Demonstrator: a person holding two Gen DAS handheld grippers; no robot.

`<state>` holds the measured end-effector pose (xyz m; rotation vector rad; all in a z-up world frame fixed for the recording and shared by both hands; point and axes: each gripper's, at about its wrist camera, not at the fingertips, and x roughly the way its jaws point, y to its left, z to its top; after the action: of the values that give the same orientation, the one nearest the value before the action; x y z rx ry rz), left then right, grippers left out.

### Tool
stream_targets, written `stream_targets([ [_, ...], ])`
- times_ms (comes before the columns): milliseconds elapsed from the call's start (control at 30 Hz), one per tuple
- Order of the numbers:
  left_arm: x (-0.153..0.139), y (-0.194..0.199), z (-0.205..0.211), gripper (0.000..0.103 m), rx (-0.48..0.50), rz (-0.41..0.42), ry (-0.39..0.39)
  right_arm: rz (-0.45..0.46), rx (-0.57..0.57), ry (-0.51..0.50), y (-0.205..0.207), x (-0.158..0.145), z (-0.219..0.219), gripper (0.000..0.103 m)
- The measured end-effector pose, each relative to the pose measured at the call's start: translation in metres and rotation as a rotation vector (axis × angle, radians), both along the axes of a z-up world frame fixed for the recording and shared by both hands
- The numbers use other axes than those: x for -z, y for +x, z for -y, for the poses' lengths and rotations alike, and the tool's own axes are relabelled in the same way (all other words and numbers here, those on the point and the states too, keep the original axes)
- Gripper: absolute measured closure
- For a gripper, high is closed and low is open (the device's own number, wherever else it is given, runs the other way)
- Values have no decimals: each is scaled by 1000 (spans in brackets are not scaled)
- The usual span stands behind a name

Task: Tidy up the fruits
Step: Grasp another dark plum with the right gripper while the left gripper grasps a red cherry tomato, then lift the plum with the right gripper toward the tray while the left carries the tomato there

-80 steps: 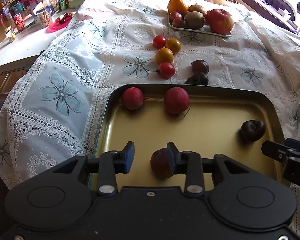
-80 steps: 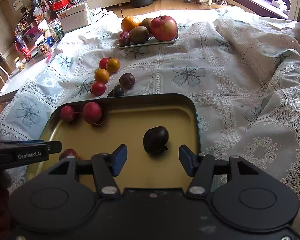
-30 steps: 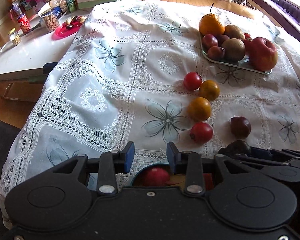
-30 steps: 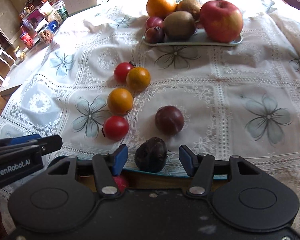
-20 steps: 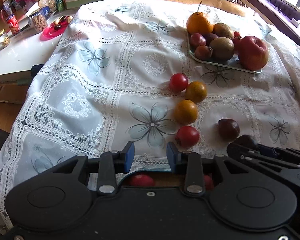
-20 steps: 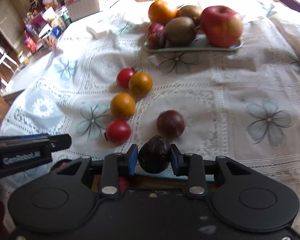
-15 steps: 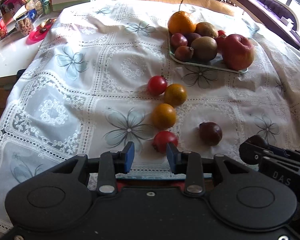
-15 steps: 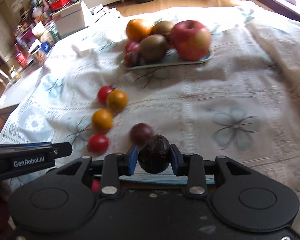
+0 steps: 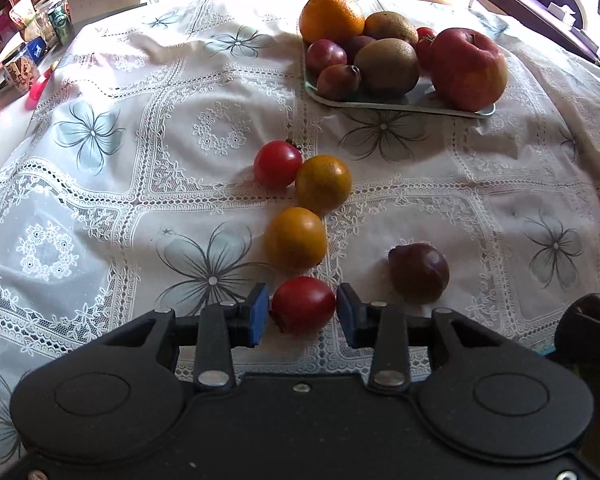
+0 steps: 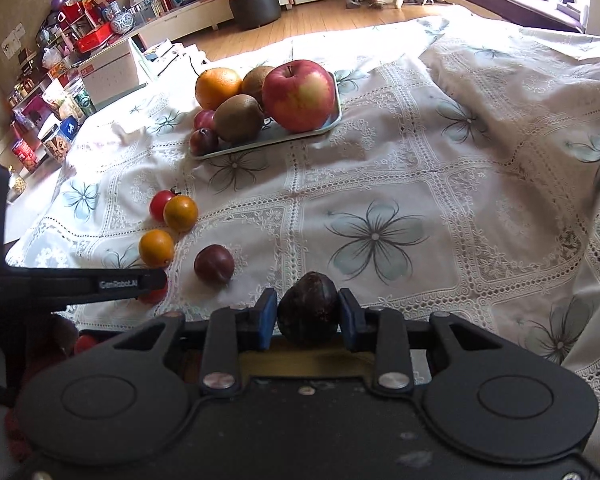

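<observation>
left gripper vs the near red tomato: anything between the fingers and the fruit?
Nothing visible. The red tomato lies on the tablecloth right between the open fingers of the left gripper, a small gap showing on each side. The orange tomato sits just beyond it, outside the fingers' closing line.

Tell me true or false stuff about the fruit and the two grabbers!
1. The right gripper holds a dark plum. True.
2. The left gripper is squeezing an orange. False: a red tomato sits between its open fingers, with a small gap on each side.
3. The apple lies on the plate. True.
4. Two kiwis lie loose on the cloth. False: both kiwis are on the plate.
5. Another plum lies loose on the cloth. True.
</observation>
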<state>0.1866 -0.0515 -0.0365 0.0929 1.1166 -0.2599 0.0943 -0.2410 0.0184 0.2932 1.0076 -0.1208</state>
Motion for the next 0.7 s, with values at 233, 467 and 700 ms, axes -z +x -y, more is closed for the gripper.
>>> stream_targets([
  [233,10,9,0,55,-26,-15,4,12,-6,-18,1,-2,-3,77],
  [467,11,10,4,58,-11,3,32,-15,-14,-12,12,7,0,78],
  [700,8,9,2,59,-33,7,28,-95,7,82,31,31,13,53],
])
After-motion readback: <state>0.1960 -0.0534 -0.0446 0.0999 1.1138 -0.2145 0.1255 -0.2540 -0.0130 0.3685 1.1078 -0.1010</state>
